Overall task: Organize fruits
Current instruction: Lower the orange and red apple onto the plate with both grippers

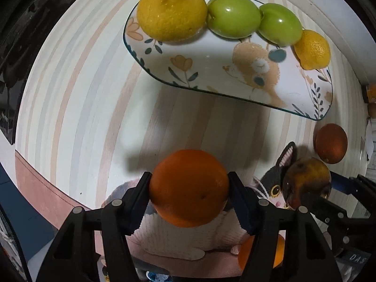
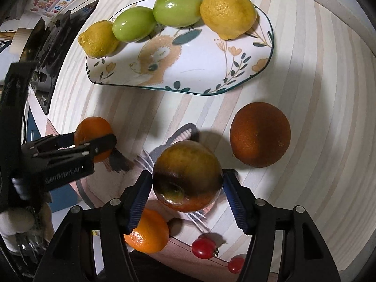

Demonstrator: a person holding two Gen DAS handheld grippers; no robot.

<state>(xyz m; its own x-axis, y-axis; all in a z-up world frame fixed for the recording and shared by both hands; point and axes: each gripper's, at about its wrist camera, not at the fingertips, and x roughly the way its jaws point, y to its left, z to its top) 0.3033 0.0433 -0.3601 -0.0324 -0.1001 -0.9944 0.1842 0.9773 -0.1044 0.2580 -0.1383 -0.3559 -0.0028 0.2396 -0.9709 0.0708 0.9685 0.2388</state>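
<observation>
On plate (image 2: 199, 70) — two lemons (image 2: 228, 14), two green fruits (image 2: 176, 8)

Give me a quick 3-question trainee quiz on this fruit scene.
1. How many fruits lie on the plate?
2. True or false: the left gripper is closed on an orange.
3. What sits between the fingers of the right gripper: A) lemon B) apple C) cherry tomato?

Key: 1) four: two lemons, two green fruits; 2) true; 3) B

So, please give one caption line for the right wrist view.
Right hand-held gripper holds an apple; lemons and green fruits line the plate.
</observation>
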